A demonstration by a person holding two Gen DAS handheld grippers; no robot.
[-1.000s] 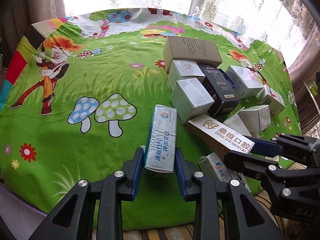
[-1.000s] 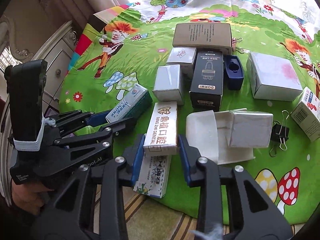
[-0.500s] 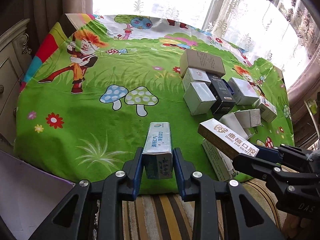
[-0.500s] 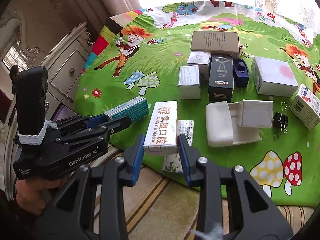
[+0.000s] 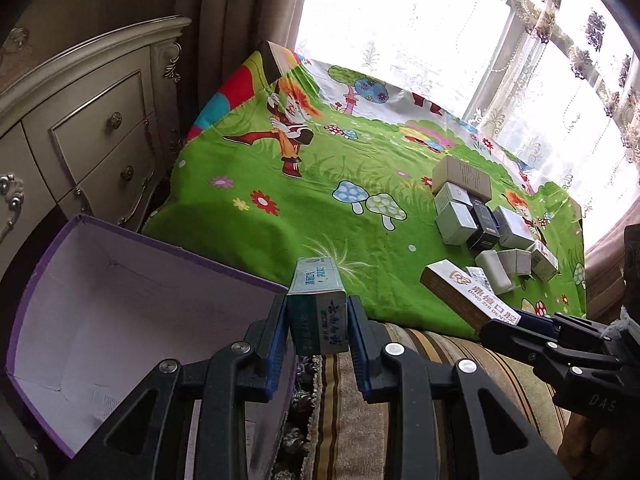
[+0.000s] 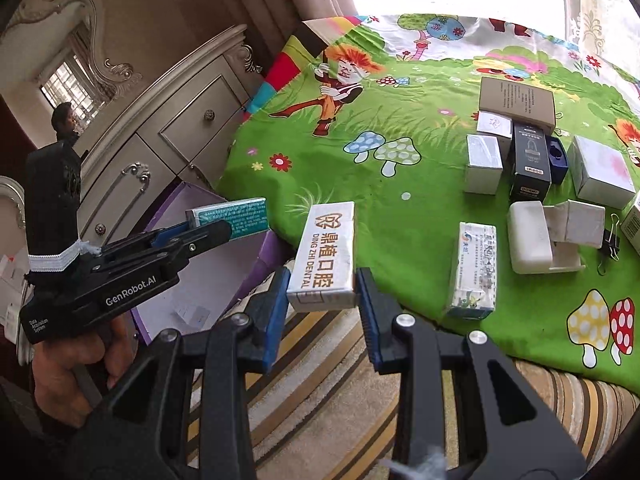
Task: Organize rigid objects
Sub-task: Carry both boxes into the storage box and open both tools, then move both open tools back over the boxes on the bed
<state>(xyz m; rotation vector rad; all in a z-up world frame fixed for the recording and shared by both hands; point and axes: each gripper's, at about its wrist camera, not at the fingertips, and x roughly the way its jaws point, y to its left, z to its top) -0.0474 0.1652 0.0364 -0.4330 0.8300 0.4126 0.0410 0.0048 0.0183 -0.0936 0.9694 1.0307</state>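
My left gripper (image 5: 317,320) is shut on a teal and white toothpaste box (image 5: 318,304), held in the air beside the rim of an open purple carton (image 5: 120,308). From the right wrist the same teal box (image 6: 232,218) hangs over that purple carton (image 6: 224,264). My right gripper (image 6: 322,294) is shut on a white DING ZHI DENTAL box (image 6: 326,254), lifted off the bed near its front edge; the left wrist view has this dental box (image 5: 464,294) at the right.
Several boxes (image 6: 520,152), a blue-and-white carton (image 6: 474,270), a white soap case (image 6: 530,238) and a black binder clip (image 6: 610,240) lie on the green cartoon bedspread (image 6: 360,176). A cream dresser (image 5: 80,132) stands left. Striped bedding (image 6: 340,380) lies below.
Both grippers have pulled back and up from the bed with their boxes. The left one has swung left, so the purple carton and dresser have come into view.
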